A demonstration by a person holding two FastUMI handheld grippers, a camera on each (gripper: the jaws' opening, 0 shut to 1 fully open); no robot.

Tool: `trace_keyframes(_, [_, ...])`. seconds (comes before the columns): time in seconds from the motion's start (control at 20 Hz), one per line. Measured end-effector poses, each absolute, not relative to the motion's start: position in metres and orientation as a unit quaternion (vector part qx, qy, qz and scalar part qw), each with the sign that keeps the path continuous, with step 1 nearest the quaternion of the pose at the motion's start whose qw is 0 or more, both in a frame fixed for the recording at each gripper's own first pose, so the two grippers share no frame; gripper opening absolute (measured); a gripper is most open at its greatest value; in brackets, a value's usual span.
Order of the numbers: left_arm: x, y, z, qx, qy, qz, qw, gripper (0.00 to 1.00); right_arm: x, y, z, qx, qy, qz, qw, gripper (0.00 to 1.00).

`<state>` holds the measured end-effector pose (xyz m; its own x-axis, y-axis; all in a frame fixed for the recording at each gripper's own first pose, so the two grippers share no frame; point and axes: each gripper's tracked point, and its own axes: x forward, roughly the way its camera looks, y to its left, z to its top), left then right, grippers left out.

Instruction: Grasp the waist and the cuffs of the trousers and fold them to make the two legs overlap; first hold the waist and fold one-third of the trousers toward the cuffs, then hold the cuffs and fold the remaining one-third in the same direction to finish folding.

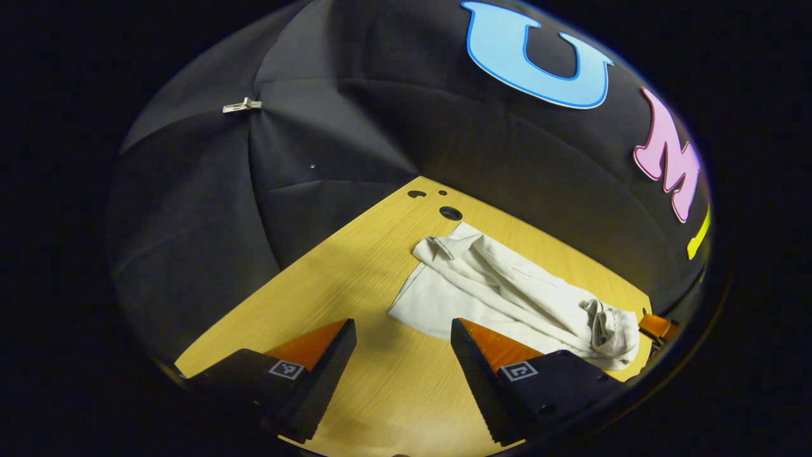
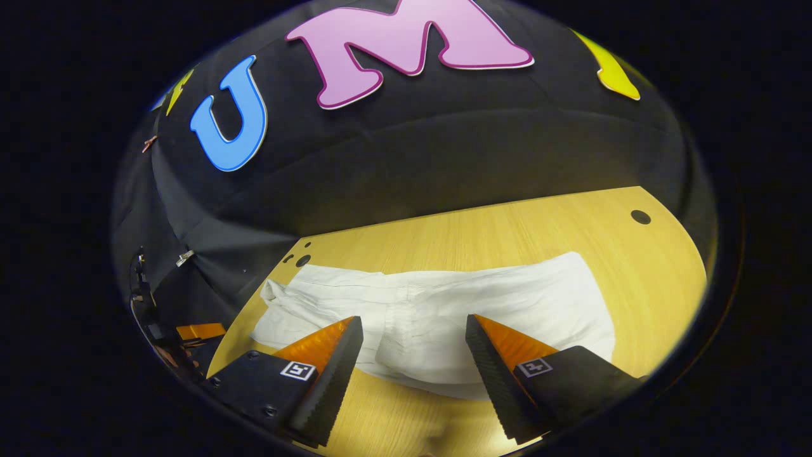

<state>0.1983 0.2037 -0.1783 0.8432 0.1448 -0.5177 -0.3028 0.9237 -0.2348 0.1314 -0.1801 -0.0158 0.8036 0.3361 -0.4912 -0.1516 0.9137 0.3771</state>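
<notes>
Trousers of thin off-white cloth (image 2: 438, 311) lie rumpled on the yellow wood-grain surface (image 2: 507, 235), one end bunched. Left gripper (image 1: 399, 355) and right gripper (image 2: 412, 355) both hover spread, pinching nothing. Judgement: light, limp, creases easily, will sag and drag when lifted; best pinched at the thicker hemmed waist and cuff edges, corners first.

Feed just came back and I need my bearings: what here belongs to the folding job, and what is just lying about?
Job:
- trousers, spread on the table
- left gripper, jaws open
- right gripper, jaws open over the trousers

Lying about:
- metal clip on the black cloth wall
- holes in the table
</notes>
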Motion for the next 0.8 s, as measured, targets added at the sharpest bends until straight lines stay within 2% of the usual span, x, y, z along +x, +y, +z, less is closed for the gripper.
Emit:
trace_keyframes(0.15, [0.24, 0.2, -0.18, -0.157, 0.248, 0.112, 0.949, 0.96, 0.109, -0.214, 0.0, 0.158, 0.274, 0.108, 0.943, 0.98])
trace_keyframes(0.2, [0.252, 0.201, -0.181, -0.154, 0.247, 0.111, 0.95, 0.92, 0.099, -0.226, 0.002, 0.155, 0.274, 0.1, 0.944, 0.98])
trace_keyframes(0.25, [0.266, 0.202, -0.183, -0.148, 0.248, 0.11, 0.951, 0.96, 0.085, -0.241, 0.004, 0.15, 0.275, 0.093, 0.945, 0.98])
trace_keyframes(0.65, [0.333, 0.2, -0.229, -0.155, 0.276, 0.105, 0.943, 0.96, -0.046, -0.326, -0.006, 0.108, 0.318, 0.03, 0.941, 0.98])
trace_keyframes(0.8, [0.351, 0.201, -0.224, -0.144, 0.256, 0.113, 0.949, 0.97, -0.091, -0.338, -0.012, 0.113, 0.343, 0.009, 0.933, 0.99])
